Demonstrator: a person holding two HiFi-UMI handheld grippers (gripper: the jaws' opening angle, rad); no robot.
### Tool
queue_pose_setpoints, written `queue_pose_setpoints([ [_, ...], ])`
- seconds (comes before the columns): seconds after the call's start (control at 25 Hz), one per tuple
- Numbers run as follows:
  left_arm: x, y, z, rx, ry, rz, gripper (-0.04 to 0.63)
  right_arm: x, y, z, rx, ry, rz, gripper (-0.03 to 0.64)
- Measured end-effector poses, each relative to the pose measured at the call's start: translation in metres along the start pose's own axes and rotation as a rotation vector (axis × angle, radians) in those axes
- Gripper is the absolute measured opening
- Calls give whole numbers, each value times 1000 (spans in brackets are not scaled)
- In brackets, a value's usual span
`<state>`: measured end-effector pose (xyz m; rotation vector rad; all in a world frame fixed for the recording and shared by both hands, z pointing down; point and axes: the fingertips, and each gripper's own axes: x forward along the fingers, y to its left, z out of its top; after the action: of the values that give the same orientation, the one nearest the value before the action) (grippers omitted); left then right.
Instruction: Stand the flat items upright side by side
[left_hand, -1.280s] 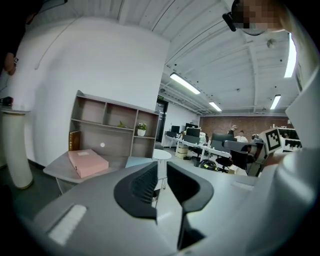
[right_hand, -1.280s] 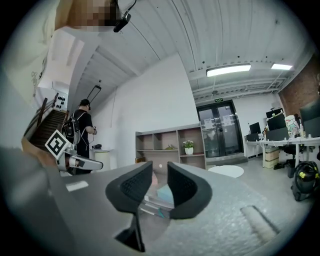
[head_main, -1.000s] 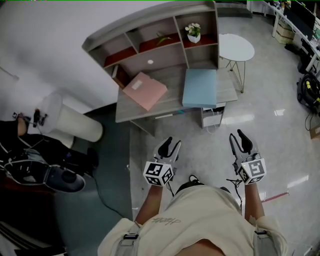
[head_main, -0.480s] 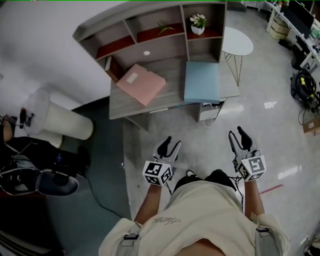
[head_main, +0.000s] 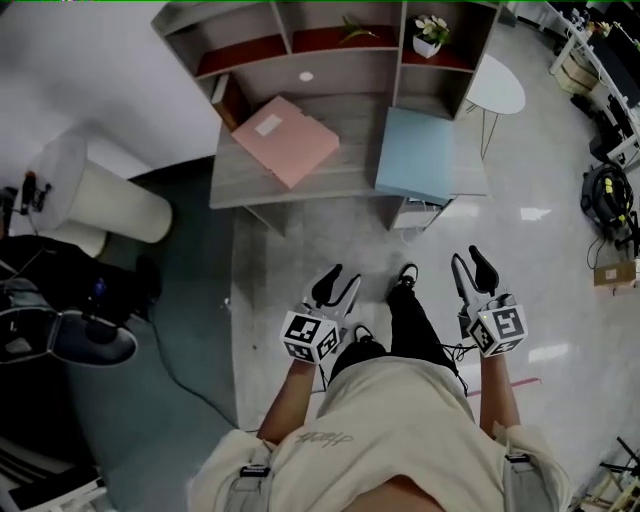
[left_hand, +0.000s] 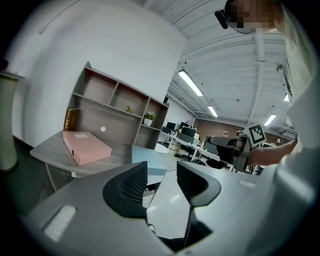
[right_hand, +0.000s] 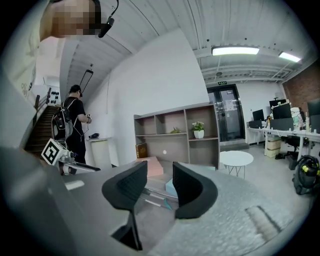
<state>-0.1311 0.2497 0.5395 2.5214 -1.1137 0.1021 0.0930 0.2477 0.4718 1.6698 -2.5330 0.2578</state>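
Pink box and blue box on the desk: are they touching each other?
Apart. The head view shows a strip of bare desk between the pink box and the blue box.

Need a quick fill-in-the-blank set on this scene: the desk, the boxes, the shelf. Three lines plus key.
1. In the head view the pink box sits on the desk to the ____ of the blue box.
2. The potted plant stands in the top ____ compartment of the shelf.
3. Both boxes lie ____, neither upright yet.

Missing words: left; right; flat.
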Motion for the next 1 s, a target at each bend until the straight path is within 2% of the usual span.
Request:
queue_pose_setpoints([
  [0.2,12,22,6,-24,5,49,201,42,-8,-1,0,-1,51,163],
  [0.4,51,45,32,-12,16,67,181,83,-45,4,32,-4,64,163],
  [0.56,106,56,52,34,53,56,181,115,-95,3,43,5,41,163],
  [0.72,170,55,68,107,110,32,161,147,-140,4,-1,45,45,163],
  [1.0,272,44,102,144,151,-33,179,202,-216,6,40,83,69,178],
])
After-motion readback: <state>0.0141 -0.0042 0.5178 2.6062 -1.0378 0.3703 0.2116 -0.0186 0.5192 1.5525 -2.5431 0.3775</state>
